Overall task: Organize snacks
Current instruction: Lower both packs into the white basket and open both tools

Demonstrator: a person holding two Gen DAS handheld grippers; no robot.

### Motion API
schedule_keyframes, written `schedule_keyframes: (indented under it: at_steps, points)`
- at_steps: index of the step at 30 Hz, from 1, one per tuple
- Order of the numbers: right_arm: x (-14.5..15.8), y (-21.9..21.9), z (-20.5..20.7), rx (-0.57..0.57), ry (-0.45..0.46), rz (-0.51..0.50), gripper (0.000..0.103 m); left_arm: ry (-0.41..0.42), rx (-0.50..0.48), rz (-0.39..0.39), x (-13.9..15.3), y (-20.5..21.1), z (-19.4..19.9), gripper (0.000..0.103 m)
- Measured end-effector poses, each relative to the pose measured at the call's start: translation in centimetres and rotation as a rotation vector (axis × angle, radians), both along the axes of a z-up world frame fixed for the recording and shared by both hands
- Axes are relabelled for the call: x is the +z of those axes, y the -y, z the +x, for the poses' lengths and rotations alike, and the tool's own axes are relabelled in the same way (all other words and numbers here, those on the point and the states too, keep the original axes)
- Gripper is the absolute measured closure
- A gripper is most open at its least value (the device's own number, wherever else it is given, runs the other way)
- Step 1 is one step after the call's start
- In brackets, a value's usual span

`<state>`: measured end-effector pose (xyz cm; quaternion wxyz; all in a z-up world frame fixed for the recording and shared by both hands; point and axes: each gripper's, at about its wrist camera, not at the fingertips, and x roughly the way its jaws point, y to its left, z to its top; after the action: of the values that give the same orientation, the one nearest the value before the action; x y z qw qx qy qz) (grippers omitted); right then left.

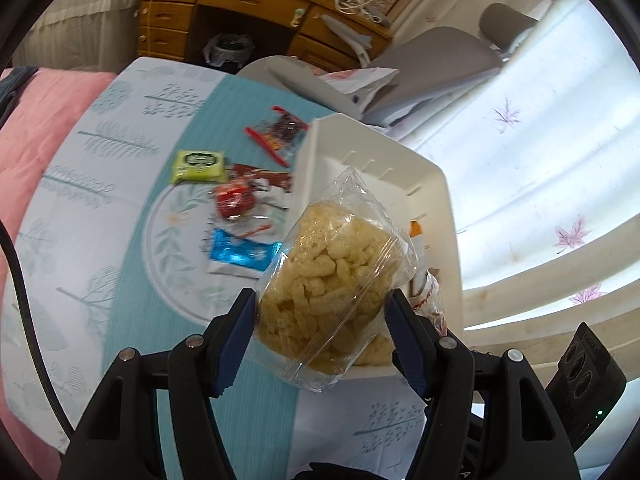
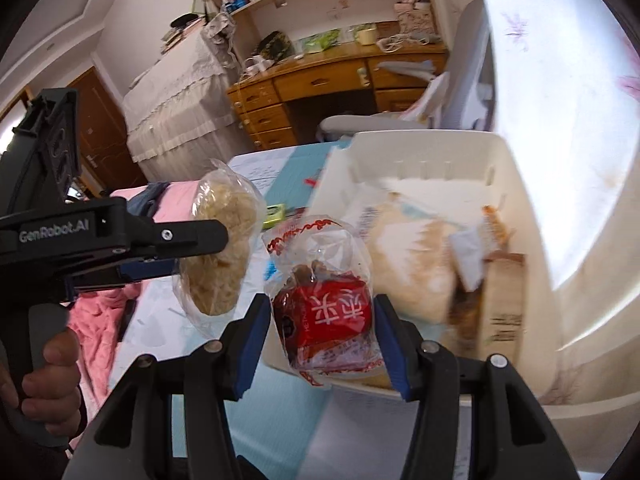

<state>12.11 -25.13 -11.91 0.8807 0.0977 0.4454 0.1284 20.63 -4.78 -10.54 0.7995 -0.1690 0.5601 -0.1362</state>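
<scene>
Step in hand: two packets are being carried to the white plastic storage bin (image 2: 420, 152), judged as the depositing stage of the sorting.
Left gripper (image 1: 322, 312): its blue-padded jaws are spread about as wide as the clear bag of pale yellow puffed snacks (image 1: 332, 280) and closed against the bag's two sides; the bag is gripped and lifted, above the near edge of the bin.
Right gripper (image 2: 324, 312): its jaws are pressed on either side of the clear-wrapped red packet with white characters (image 2: 326, 312), which is held at the near wall of the bin.
Bin contents: several pale and brown packets are already lying inside the bin.
Left on the cloth: a yellow-green packet (image 1: 198, 165), a blue foil packet (image 1: 240, 252) and other wrapped sweets lie beside the bin on the teal leaf-patterned cloth (image 1: 132, 240).
Next move: each packet would need to be brought over the bin's open interior and lowered before the jaws are released; the bin's near wall must be cleared.
</scene>
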Motion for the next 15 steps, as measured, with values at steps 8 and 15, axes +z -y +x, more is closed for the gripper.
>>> schedule_keyframes:
  at_steps: [8, 15]
  points:
    - [-1.2, 4.2, 0.1, -0.075, -0.033, -0.027, 0.049, -0.015, -0.053, 0.007, -1.4, 4.3, 0.5, 0.039]
    - [-2.2, 6.4, 0.4, -0.154, -0.080, -0.023, 0.047, -0.040, -0.091, 0.062, -1.8, 6.3, 0.7, 0.011]
